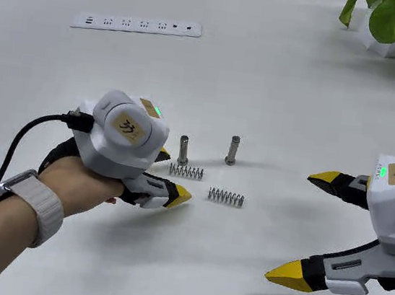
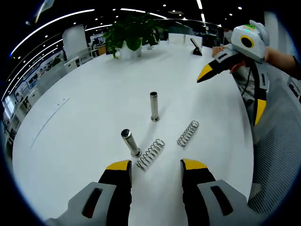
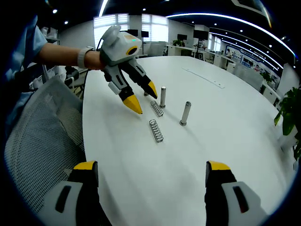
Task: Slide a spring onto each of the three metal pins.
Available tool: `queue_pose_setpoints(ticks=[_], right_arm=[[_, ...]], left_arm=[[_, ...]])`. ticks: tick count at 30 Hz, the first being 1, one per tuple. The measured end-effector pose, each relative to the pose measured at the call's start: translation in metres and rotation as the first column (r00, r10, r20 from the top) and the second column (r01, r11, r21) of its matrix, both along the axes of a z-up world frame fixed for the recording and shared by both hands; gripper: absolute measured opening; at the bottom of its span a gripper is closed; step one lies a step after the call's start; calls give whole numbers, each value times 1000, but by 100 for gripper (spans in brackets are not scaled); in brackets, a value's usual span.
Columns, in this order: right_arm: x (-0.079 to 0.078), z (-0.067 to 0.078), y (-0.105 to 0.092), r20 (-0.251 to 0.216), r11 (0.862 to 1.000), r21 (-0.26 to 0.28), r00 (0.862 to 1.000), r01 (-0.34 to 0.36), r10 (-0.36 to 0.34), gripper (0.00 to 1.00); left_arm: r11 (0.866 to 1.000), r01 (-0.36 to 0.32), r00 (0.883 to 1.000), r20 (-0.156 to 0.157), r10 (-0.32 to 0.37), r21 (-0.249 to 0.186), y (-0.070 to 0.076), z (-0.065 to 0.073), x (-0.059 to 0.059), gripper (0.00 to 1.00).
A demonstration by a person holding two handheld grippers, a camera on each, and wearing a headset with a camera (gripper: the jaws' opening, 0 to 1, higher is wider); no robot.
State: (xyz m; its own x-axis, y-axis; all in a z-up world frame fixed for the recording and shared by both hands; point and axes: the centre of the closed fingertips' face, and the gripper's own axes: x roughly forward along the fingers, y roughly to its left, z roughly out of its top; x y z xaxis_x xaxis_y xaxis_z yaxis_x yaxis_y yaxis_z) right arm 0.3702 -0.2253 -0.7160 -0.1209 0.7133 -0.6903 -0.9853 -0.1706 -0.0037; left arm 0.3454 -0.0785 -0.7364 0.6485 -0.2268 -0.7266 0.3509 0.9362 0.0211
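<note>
Broad white table (image 1: 279, 78) stretching out; I am holding left gripper (image 2: 156, 165) and right gripper (image 3: 150, 165) agape, the right hovering by the near edge; office lying beyond.

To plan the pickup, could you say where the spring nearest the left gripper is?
Head view, left of centre: the spring lies beside the left pin, just ahead of the left gripper.

On your table (image 1: 265, 76)
Before left pin (image 1: 183, 150) lies first spring (image 1: 186, 171); second spring (image 1: 226, 196) right of it, nearer you; right pin (image 1: 233, 150) behind.
</note>
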Motion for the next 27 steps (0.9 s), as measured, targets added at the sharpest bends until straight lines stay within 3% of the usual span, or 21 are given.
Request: queue_pose_setpoints(ticks=[15,27], right_arm=[[-4,-3,-3,-12,1000,-5,1000,2,-2,95],[-6,-4,-1,-16,1000,-5,1000,-1,1,95]], left_arm=[[999,-28,998,-64,29,23,2,-12,6,27],[998,49,992,-115,-43,45,0,-15,1,17]])
